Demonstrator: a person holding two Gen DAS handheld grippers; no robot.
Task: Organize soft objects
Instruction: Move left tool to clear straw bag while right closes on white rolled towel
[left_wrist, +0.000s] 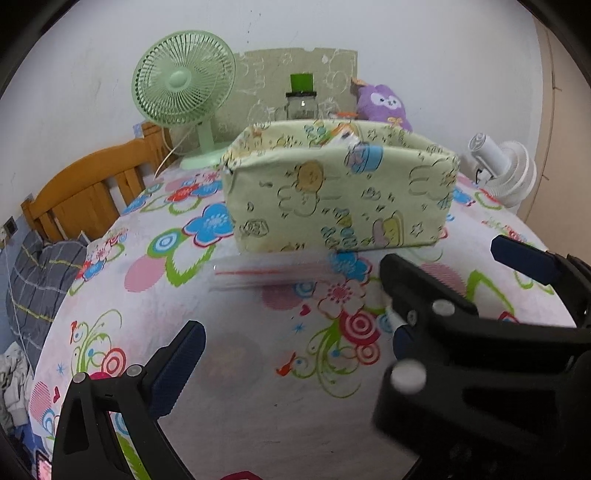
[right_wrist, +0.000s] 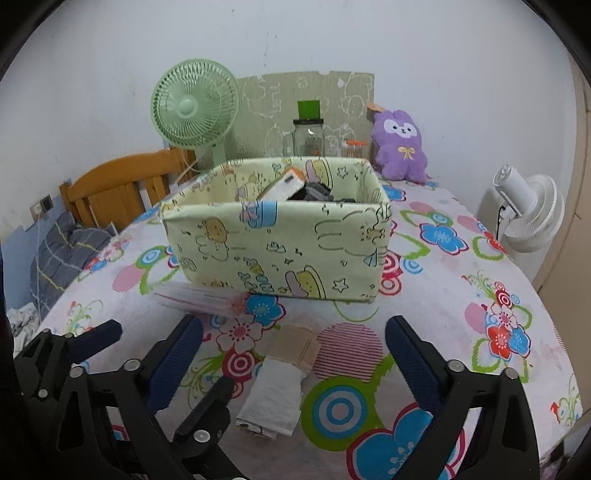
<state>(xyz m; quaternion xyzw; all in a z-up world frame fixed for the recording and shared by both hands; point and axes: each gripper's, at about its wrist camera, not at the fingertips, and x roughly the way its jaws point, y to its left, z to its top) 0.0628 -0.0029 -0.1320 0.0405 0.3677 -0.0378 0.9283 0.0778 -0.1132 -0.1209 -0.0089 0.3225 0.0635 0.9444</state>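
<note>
Right wrist view: the right claw (right_wrist: 293, 347) hangs over the flower-print cloth covering the desk (right_wrist: 480, 280), jaws spread wide and clamped on nothing.
Rolled sock: a white-and-beige rolled fabric bundle (right_wrist: 280, 384) lies on the cloth between and below the right claw's blue-padded fingers (right_wrist: 177, 354), touching neither.
Fabric box: a pale green cloth storage box with cartoon prints (right_wrist: 277, 240) stands upright beyond the bundle, dark soft items and a white-and-orange pack inside.
Plastic bag: a clear zip bag with a red strip (right_wrist: 199, 295) lies flat just in front of the box's left corner.
Left claw: the left claw (left_wrist: 291, 332) has its jaws apart and empty, with the right claw's black frame crossing its view.
Background: a green desk fan (right_wrist: 194, 107), a purple plush toy (right_wrist: 399, 144).
</note>
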